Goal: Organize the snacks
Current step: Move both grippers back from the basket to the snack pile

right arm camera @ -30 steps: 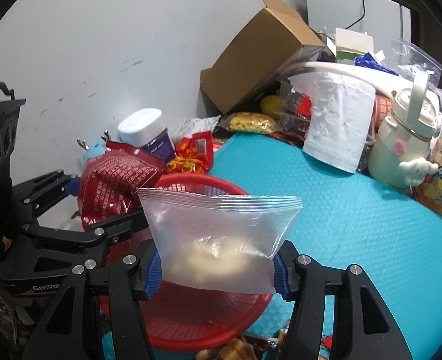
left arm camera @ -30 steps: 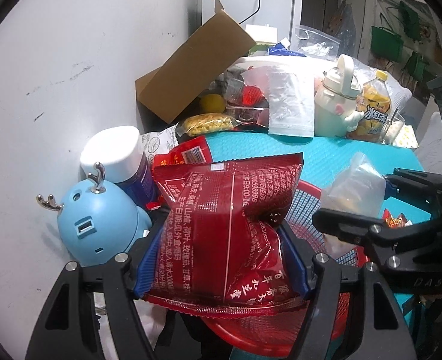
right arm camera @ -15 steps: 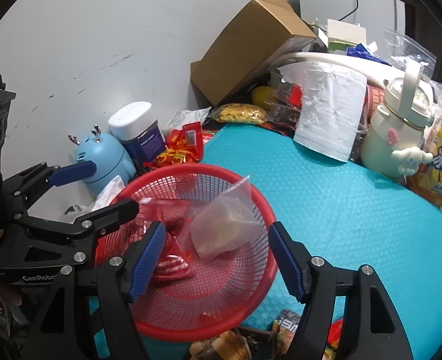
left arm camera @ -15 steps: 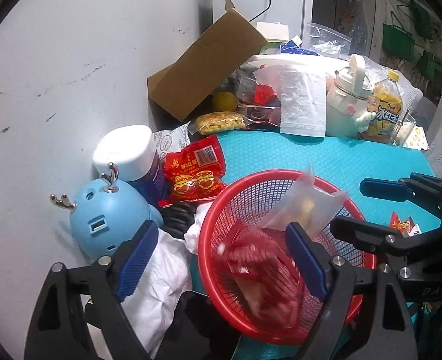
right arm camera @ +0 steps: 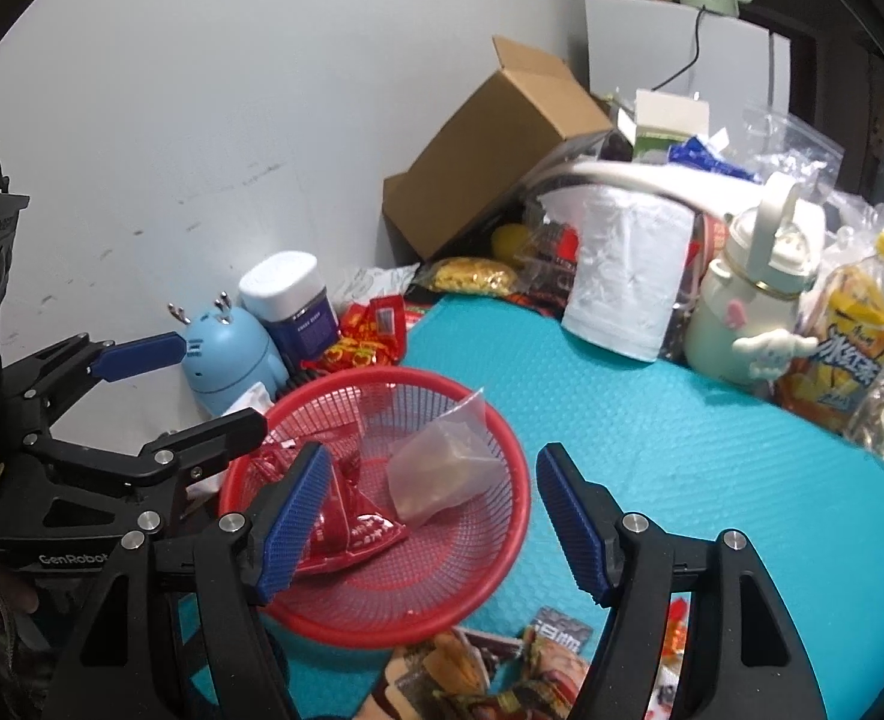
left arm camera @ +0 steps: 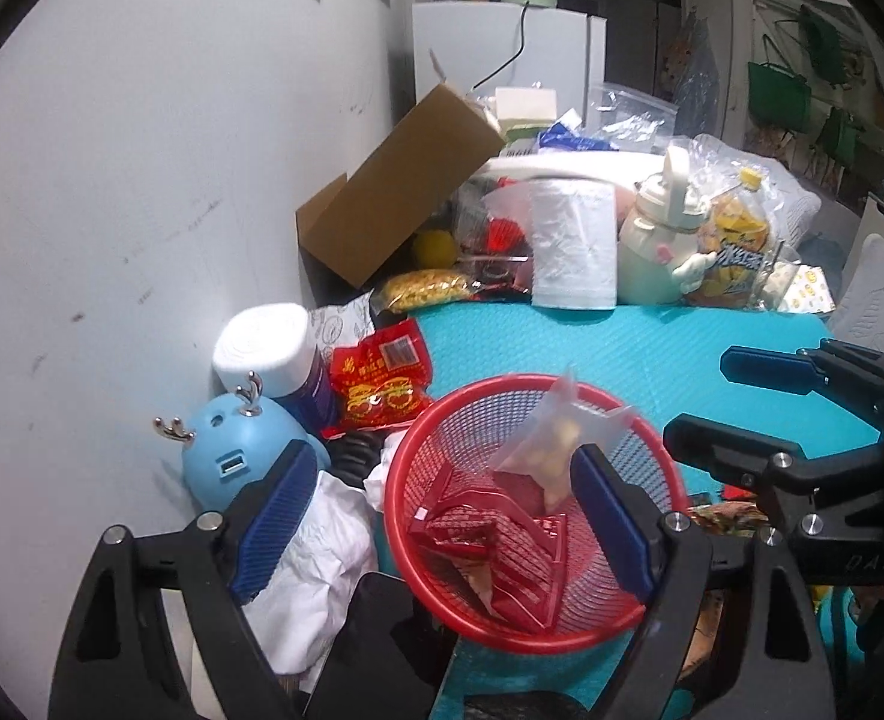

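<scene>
A red mesh basket (left arm camera: 395, 480) (right arm camera: 518, 483) sits on the teal mat. Inside it lie a red snack packet (left arm camera: 490, 546) (right arm camera: 354, 519) and a clear zip bag of pale snacks (left arm camera: 553, 450) (right arm camera: 442, 468), the bag leaning on the packet. My left gripper (left arm camera: 442, 516) hangs open over the basket's left side, nothing between its blue pads. My right gripper (right arm camera: 435, 519) hovers open over the basket's near rim, also empty. Each gripper shows at the edge of the other's view.
Against the wall stand a blue deer figure (left arm camera: 231, 456), a white-capped jar (left arm camera: 264, 348) and a tilted cardboard box (left arm camera: 393, 186). Another red packet (left arm camera: 378, 384) lies by the basket. A white pouch (right arm camera: 622, 276), cream bottle (right arm camera: 748, 300) and more snack packets (right arm camera: 472, 678) surround the mat.
Both grippers opened: the left let go of the red packet, the right of the clear bag. Both items dropped into the basket, and the grippers rose and drew back.
</scene>
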{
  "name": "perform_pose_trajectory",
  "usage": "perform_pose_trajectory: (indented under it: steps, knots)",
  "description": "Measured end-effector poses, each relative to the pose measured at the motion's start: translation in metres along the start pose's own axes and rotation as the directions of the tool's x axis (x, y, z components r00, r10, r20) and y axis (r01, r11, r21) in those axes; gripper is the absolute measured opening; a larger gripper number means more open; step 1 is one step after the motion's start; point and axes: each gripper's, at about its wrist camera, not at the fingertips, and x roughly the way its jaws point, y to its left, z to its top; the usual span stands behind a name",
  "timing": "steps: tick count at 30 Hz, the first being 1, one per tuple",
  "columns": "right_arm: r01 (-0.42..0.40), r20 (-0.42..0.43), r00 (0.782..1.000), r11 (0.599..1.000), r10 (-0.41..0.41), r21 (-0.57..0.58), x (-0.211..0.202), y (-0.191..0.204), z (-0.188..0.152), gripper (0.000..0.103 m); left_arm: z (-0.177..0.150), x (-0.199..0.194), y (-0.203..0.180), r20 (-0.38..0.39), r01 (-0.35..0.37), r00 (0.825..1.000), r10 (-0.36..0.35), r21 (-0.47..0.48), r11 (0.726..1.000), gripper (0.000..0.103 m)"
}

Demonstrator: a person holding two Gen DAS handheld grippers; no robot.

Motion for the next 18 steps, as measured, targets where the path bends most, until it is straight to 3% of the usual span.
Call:
perform_pose_trajectory:
  steps: [8, 18]
  knots:
    - [0.031, 0.073, 0.997, 0.999, -0.030, -0.010, -0.045, 0.005, -0.008, 0.072, -0.004, -0.041, -0.020, 0.053, 0.010, 0.998, -0.012, 0.032, 0.999, 0.087]
    - [0.093, 0.133, 0.986, 0.995, -0.096, 0.025, -0.101, 0.000, -0.035, 0.072, -0.016, -0.080, -0.057, 0.094, 0.072, 0.992, -0.079, 0.082, 0.994, 0.087]
